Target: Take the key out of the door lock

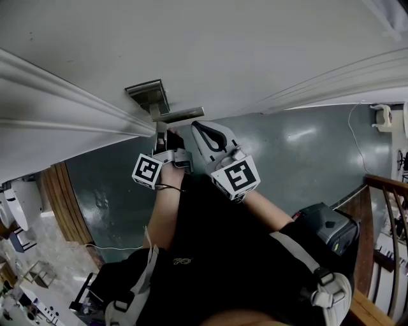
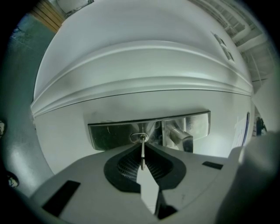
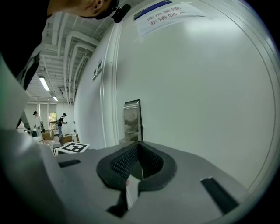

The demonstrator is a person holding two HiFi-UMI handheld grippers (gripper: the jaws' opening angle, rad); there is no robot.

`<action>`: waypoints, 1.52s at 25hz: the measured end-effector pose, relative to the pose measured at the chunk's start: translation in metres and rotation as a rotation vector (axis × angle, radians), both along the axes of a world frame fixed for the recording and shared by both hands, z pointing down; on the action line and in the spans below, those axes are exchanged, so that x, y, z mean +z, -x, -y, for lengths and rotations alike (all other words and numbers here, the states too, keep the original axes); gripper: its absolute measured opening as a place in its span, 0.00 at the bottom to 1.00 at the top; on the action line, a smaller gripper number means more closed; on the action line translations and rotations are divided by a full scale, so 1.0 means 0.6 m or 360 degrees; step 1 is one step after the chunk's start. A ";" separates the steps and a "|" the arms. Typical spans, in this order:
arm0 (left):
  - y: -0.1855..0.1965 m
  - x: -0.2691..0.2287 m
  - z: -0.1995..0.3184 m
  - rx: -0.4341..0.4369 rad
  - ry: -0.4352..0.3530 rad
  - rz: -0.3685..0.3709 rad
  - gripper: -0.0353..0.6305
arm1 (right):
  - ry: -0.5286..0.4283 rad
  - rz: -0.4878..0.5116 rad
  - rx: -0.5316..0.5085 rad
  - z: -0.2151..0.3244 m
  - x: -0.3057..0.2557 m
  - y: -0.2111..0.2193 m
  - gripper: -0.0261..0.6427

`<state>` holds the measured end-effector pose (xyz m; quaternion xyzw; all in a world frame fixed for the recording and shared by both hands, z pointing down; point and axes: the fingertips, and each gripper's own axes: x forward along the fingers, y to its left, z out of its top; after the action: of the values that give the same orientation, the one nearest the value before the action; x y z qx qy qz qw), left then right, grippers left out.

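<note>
The white door (image 1: pixel 210 51) carries a metal lock plate (image 1: pixel 145 95) with a lever handle (image 1: pixel 182 115). In the left gripper view a thin silver key (image 2: pixel 142 151) sticks out of the keyhole (image 2: pixel 139 138) in the lock plate (image 2: pixel 109 133), beside the handle (image 2: pixel 180 136). My left gripper (image 1: pixel 159 130) points level at the lock, and its jaws are shut on the key's head. My right gripper (image 1: pixel 199 125) hovers just right of it below the handle. Its pads (image 3: pixel 131 159) meet at the tip with nothing between them. The right gripper view shows the lock plate (image 3: pixel 132 120) edge-on.
Raised moulding (image 1: pixel 70 95) runs along the door left of the lock. A paper notice (image 3: pixel 168 13) is stuck high on the door. On the grey-green floor stand a dark case (image 1: pixel 328 229) and a wooden rail (image 1: pixel 382 191). People stand far off in the room (image 3: pixel 61 120).
</note>
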<state>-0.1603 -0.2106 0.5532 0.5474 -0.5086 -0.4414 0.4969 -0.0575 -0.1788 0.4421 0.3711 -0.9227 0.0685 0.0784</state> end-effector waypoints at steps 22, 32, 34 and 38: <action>0.000 0.001 -0.011 0.0031 -0.0021 -0.0009 0.11 | -0.0013 -0.0003 -0.0019 -0.014 0.005 0.010 0.05; 0.000 -0.004 -0.028 0.0035 -0.0029 -0.0028 0.11 | 0.0008 0.0001 -0.0029 -0.021 0.004 0.011 0.05; 0.000 -0.004 -0.032 0.0037 -0.0027 -0.0021 0.11 | 0.0006 -0.0002 -0.0036 -0.024 0.004 0.011 0.05; 0.000 -0.005 -0.039 0.0046 -0.0024 -0.0021 0.11 | 0.0006 -0.0004 -0.0048 -0.028 0.004 0.014 0.05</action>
<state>-0.1600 -0.1871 0.5504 0.5557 -0.4939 -0.4415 0.5023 -0.0661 -0.1623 0.4446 0.3571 -0.9280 0.0685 0.0812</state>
